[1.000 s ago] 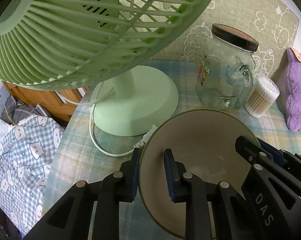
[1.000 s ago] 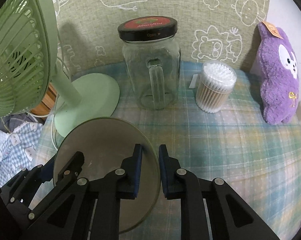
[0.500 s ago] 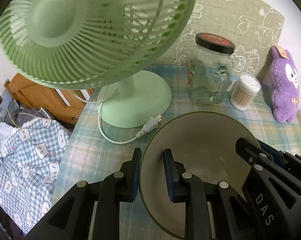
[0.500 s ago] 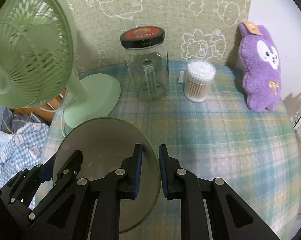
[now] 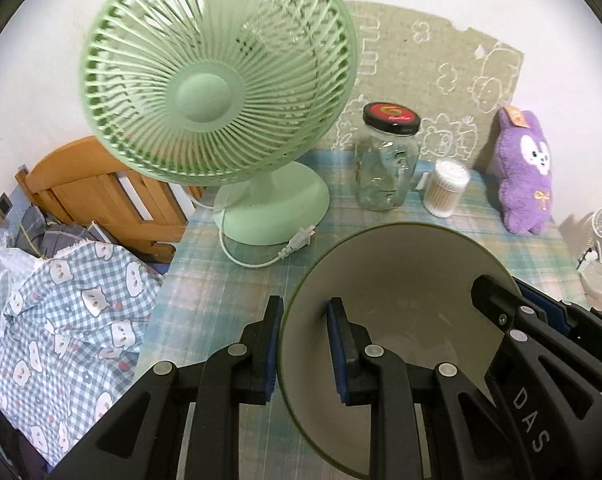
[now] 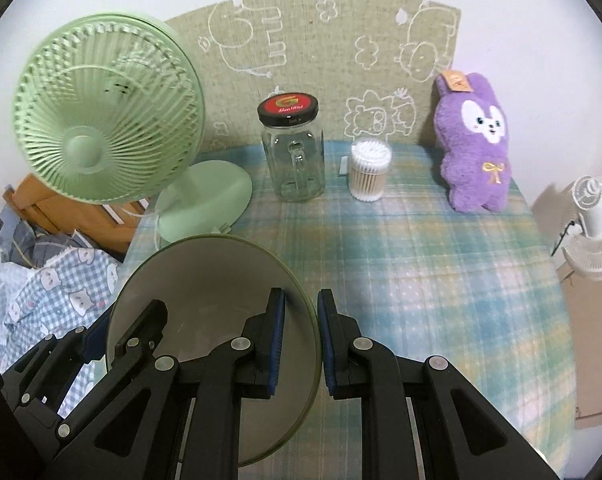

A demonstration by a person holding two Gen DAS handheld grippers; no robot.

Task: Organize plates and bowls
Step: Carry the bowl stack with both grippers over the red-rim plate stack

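Gripping bowl (image 5: 401,280) rim — L gripper (image 5: 303,344), R gripper (image 6: 301,344) marked "DAS".

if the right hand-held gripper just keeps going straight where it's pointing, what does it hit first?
Probably the checked tablecloth: the right hand-held gripper, clamped on the bowl rim, aims at bare cloth. Beyond that, roughly the glass jar; depth unclear.

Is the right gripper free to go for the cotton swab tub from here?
Probably not yet. The right gripper is shut on the rim of the bowl, which the left gripper also clamps. The cloth ahead toward the cotton swab tub looks bare.
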